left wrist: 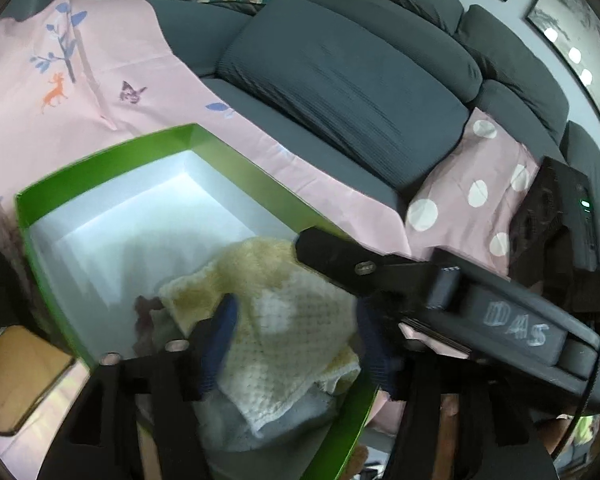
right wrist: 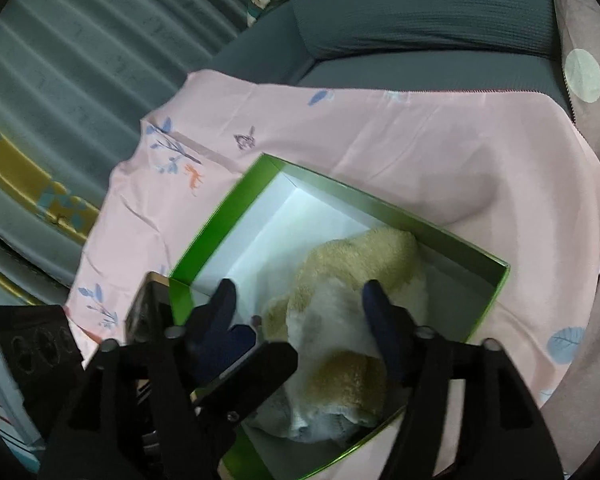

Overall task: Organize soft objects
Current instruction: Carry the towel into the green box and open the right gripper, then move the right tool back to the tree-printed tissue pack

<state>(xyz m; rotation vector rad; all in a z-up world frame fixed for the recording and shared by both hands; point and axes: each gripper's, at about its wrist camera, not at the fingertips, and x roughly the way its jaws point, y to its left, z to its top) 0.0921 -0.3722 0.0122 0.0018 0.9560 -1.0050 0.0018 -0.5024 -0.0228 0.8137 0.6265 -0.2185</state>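
A green box (left wrist: 112,152) with a white inside lies on a pink printed sheet (left wrist: 60,80) on a grey sofa. A yellow and white knitted cloth (left wrist: 284,312) lies in the box's near end, on top of a pale blue cloth (left wrist: 300,412). My left gripper (left wrist: 296,336) is open, its fingers either side of the yellow cloth. In the right wrist view the box (right wrist: 380,204) holds the same cloth (right wrist: 352,320), and my right gripper (right wrist: 300,300) is open just above it. The other gripper's black body (left wrist: 480,308) crosses the left wrist view.
A pink polka-dot pillow (left wrist: 476,196) leans on the sofa to the right. Grey back cushions (left wrist: 340,80) stand behind. A brown cardboard piece (left wrist: 16,376) lies at lower left. Grey curtains (right wrist: 80,60) hang at the left in the right wrist view.
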